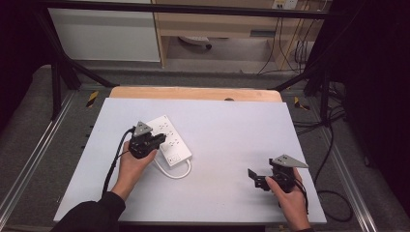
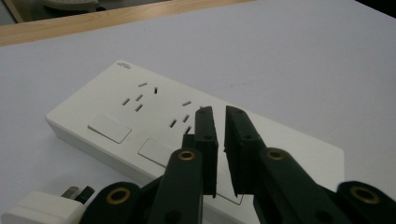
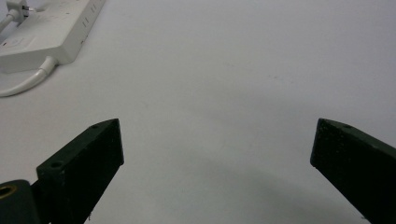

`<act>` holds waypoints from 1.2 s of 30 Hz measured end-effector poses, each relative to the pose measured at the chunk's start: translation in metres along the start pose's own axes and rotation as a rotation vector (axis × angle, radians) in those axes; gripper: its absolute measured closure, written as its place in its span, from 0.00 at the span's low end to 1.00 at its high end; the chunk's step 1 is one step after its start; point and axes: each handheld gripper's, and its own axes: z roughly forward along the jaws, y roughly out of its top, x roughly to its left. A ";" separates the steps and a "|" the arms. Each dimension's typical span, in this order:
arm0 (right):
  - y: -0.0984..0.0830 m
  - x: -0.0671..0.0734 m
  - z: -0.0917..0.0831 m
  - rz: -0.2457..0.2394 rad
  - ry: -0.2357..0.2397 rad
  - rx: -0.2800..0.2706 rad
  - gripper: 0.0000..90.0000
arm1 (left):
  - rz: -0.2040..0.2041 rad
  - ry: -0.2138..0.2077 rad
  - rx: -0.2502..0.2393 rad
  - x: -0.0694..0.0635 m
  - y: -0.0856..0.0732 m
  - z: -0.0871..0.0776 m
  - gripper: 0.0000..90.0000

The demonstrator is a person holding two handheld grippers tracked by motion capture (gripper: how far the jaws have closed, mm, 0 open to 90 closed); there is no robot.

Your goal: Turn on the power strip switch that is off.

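power strip [image 1: 170, 139], long axis diagonal, cord [image 1: 175, 172] nearest

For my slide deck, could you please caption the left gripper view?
Left tool, jaws nearly shut with nothing between them, poised over a white power strip; its plug lies beside it.

Left claw [image 2: 220, 135]: two flat black jaws on black arms with brass-coloured rivets. Each claw, the right claw [image 1: 258, 178] too, carries a grey triangular plate on top. A black cable trails from the left one beside a dark sleeve [image 1: 94, 215].
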 end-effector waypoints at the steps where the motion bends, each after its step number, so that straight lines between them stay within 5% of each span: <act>1: 0.000 0.000 0.000 0.000 0.000 0.000 0.03 | -0.005 -0.003 -0.001 0.001 0.000 0.000 0.95; 12: 0.000 0.000 0.000 0.000 0.001 0.000 0.03 | -0.021 -0.011 0.003 0.006 -0.002 0.005 1.00; 23: 0.000 0.000 0.000 0.002 0.002 0.002 0.03 | -0.075 0.051 0.012 0.029 -0.005 0.011 1.00; 36: 0.000 -0.001 0.000 -0.002 0.003 0.004 0.03 | -0.065 0.052 0.029 0.032 -0.010 0.017 1.00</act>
